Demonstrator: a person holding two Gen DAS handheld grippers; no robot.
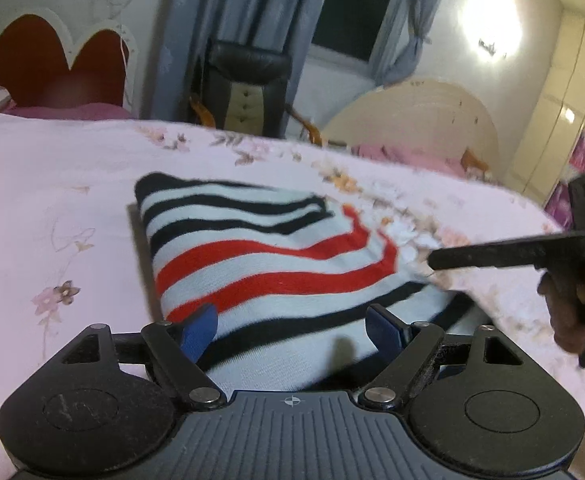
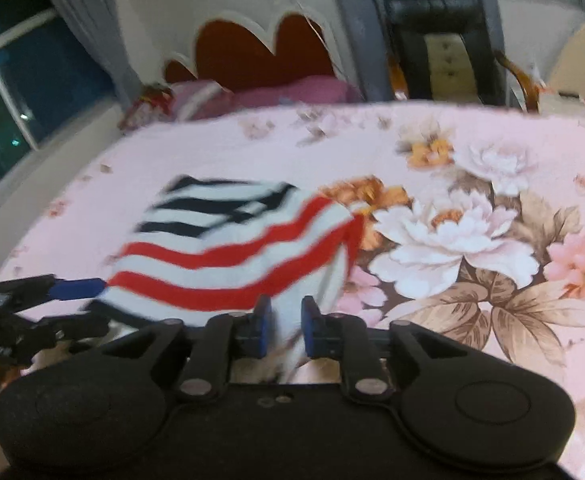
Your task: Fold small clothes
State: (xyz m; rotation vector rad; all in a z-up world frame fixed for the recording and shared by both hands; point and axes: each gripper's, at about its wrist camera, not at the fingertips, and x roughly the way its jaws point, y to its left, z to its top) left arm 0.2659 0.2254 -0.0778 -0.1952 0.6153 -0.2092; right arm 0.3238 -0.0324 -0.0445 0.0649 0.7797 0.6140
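Seemingly finishing the striped garment, we hold left fingers wide and empty, right fingers nearly closed on nothing; next comes smoothing it on the bed.

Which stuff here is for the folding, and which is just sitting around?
For the folding:
- striped garment
- left gripper
- right gripper

Just sitting around:
- floral bedspread under the garment
- black chair
- red headboard
- grey curtains

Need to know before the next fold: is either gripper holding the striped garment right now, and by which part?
Left gripper is open, holding nothing. Right gripper has white fabric of the striped garment between its narrowed jaws, at the near edge; whether it is pinched cannot be told.
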